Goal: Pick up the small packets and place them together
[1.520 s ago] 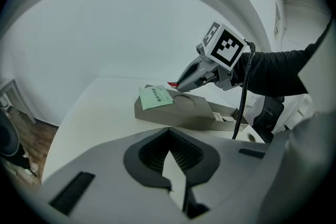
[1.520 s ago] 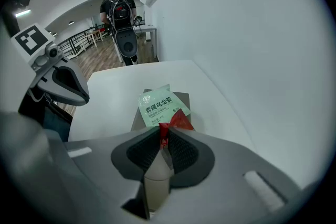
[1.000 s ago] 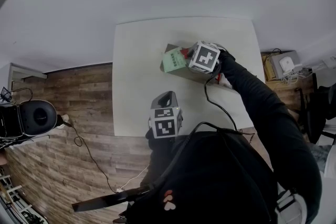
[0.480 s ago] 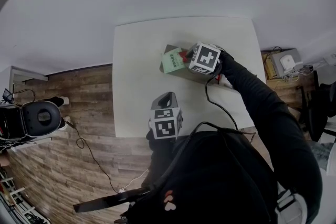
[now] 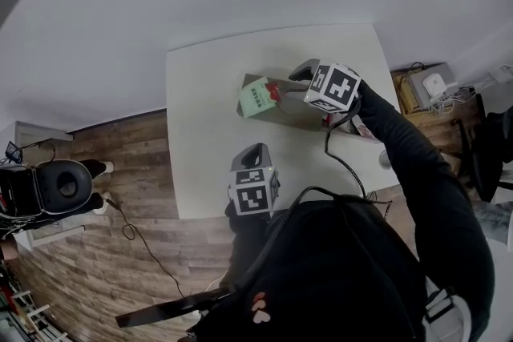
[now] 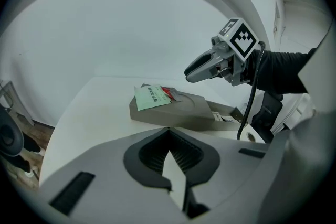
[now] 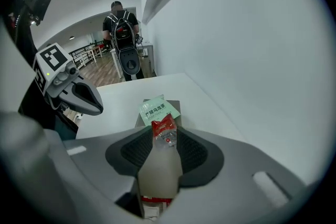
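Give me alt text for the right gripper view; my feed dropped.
The right gripper has just been opening its jaws, now apart and gripping nothing; between them a red packet lies beside a green packet on a grey tray. The left gripper hovers at left over the white table; a person stands far behind.

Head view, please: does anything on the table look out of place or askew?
Yes. The green packet lies askew at the end of the grey tray, with a corner hanging over the edge. The red packet lies beside it.
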Available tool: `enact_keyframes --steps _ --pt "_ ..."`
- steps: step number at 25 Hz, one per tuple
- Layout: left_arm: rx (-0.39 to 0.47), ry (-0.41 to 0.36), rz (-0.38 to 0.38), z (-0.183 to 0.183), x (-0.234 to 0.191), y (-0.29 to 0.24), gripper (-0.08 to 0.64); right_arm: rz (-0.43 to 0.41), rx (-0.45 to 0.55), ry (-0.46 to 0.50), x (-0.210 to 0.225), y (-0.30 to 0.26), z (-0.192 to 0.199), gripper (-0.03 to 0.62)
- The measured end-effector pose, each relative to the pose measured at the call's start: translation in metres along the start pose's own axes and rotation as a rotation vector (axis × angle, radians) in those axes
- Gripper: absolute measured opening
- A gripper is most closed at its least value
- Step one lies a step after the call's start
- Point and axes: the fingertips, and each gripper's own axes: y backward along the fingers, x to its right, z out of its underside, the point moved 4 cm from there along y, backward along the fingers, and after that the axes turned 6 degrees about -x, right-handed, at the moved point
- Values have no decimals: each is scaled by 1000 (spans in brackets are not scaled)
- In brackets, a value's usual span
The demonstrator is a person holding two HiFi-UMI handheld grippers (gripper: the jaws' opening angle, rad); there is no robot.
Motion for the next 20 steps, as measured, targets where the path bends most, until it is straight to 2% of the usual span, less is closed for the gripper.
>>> enact_keyframes --steps 4,11,20 --pt "8 -31 29 -6 11 -5 -2 62 20 -36 6 35 24 138" --pt "-4 -86 84 -13 38 -11 -2 123 -39 -134 3 78 92 137" --pt "-17 -155 128 -19 67 -20 -2 118 -124 -312 -19 84 175 137"
